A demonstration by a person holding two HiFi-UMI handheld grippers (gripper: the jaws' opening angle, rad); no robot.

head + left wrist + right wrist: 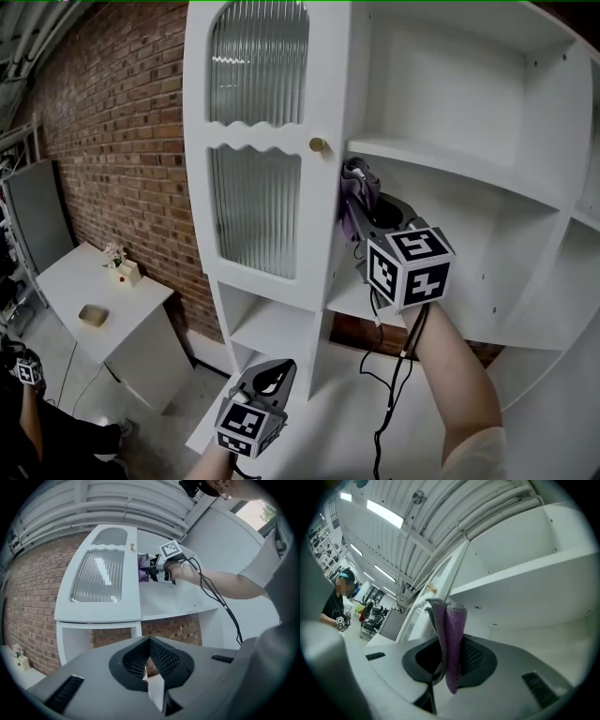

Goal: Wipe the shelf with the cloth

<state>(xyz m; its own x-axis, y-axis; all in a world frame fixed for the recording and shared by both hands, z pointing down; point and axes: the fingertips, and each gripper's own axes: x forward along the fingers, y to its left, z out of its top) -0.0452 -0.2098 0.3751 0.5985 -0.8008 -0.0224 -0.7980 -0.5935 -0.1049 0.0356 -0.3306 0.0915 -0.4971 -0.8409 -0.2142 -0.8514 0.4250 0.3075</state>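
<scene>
A tall white shelf unit [487, 169] stands against a brick wall, its ribbed-glass door [255, 206] at the left. My right gripper [361, 192] is raised into the open middle compartment, just right of the door's edge, and is shut on a purple-grey cloth [354, 187]. In the right gripper view the cloth [450, 639] hangs folded between the jaws, below a white shelf board [525, 573]. My left gripper [274, 377] hangs low in front of the unit's base, shut with nothing in it. The left gripper view shows the right gripper [154, 569] and cloth [143, 571] at the shelf.
A brass knob [318, 145] sits on the door beside the cloth. A low white side table [94, 291] with a small tray and an ornament stands at the left. Black cables [389, 366] hang from the right arm. Another person [340, 599] stands far off.
</scene>
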